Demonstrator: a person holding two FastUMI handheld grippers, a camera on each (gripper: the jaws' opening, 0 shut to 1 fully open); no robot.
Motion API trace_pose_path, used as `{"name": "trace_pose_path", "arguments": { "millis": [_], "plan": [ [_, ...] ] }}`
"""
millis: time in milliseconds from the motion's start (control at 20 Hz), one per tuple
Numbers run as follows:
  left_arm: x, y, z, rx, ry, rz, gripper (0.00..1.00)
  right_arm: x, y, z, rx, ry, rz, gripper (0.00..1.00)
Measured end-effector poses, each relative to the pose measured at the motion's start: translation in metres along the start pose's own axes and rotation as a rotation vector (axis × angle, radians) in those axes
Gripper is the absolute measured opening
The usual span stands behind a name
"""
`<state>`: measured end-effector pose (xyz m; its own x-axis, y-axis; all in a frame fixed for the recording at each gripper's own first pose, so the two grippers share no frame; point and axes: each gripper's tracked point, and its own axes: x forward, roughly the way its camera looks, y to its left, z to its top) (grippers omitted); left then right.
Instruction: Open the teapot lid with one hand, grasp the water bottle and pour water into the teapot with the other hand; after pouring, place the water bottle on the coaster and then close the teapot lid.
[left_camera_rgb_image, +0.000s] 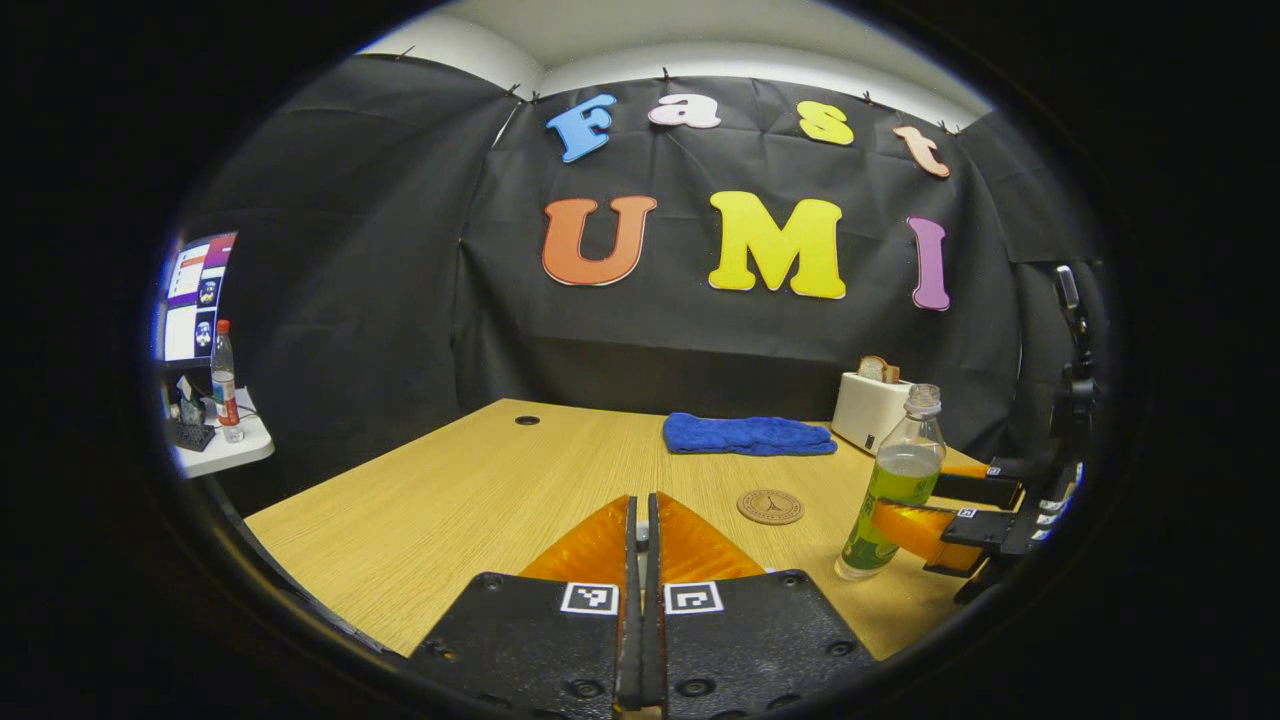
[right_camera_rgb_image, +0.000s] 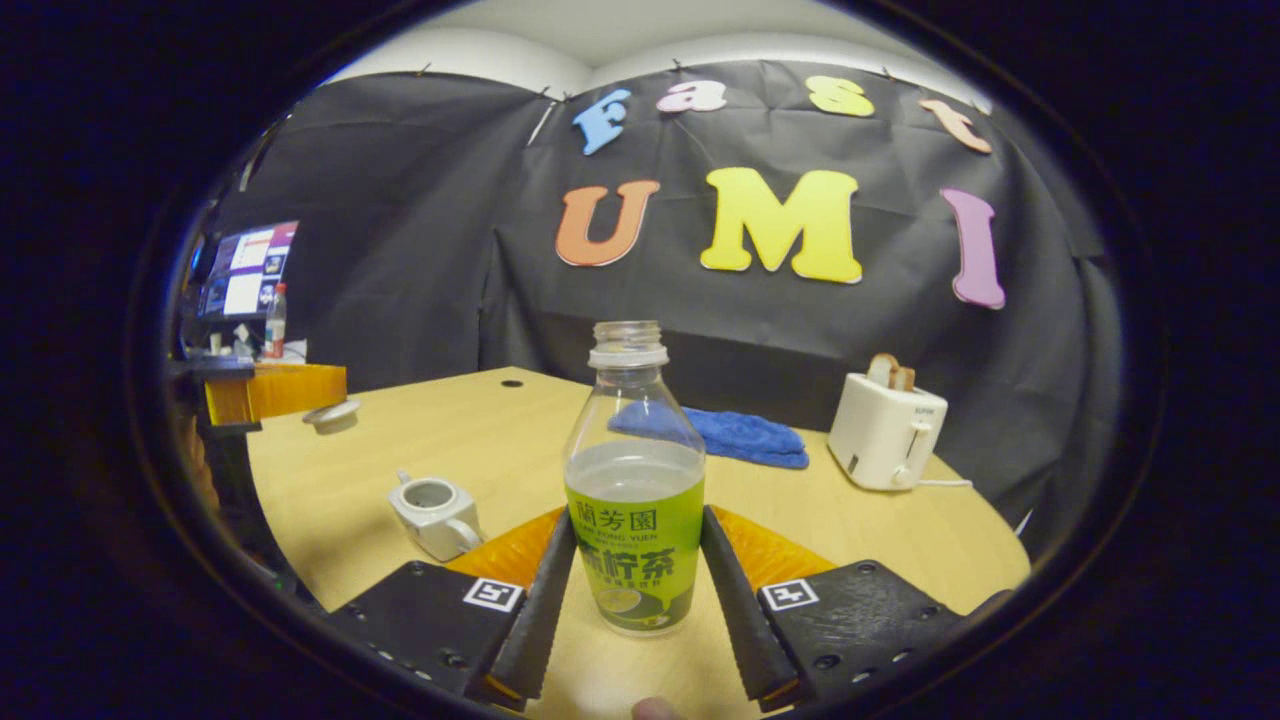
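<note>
Wooden table (left_camera_rgb_image: 480, 490) in a black-cloth booth, side desk with a monitor (left_camera_rgb_image: 195, 295) off to the left. Left gripper view: left gripper (left_camera_rgb_image: 642, 545) low over the table, fingers pressed together; whether anything sits between them can't be told here. In the right gripper view it shows at the far left edge (right_camera_rgb_image: 300, 395) with the small white teapot lid (right_camera_rgb_image: 330, 415) at its fingertips, lifted above the table. Teapot (right_camera_rgb_image: 435, 515) sits open on the table, front left of the bottle. Water bottle (right_camera_rgb_image: 633, 490) stands upright on the table, cap off, partly filled, green label. Right gripper (right_camera_rgb_image: 635, 575) has its fingers on either side of the bottle's lower half, right against the label; the left gripper view shows the same, one finger (left_camera_rgb_image: 915, 530) against the bottle (left_camera_rgb_image: 895, 490). Round coaster (left_camera_rgb_image: 770, 506) lies flat just left of the bottle, apart from it. Blue towel (left_camera_rgb_image: 748, 435) folded near the back edge, white toaster (right_camera_rgb_image: 885, 430) with bread at back right.
</note>
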<state>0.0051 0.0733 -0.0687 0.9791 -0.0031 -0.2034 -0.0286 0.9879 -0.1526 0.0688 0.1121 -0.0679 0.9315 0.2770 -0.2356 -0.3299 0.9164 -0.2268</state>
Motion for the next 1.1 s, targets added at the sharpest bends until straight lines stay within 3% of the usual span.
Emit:
{"name": "trace_pose_path", "arguments": {
  "millis": [250, 700, 1100],
  "plan": [
    [0.006, 0.006, 0.004, 0.002, -0.010, -0.014, 0.03, 0.018, -0.015, 0.009, -0.334, 0.026, -0.060, 0.71],
    [0.010, 0.026, 0.002, 0.000, -0.013, -0.005, 0.03, 0.039, 0.001, 0.007, -0.800, 0.029, -0.083, 0.71],
    [0.011, 0.047, -0.006, -0.001, 0.007, 0.015, 0.03, 0.048, 0.021, 0.016, -1.189, -0.047, -0.094, 0.71]
  ]
}}
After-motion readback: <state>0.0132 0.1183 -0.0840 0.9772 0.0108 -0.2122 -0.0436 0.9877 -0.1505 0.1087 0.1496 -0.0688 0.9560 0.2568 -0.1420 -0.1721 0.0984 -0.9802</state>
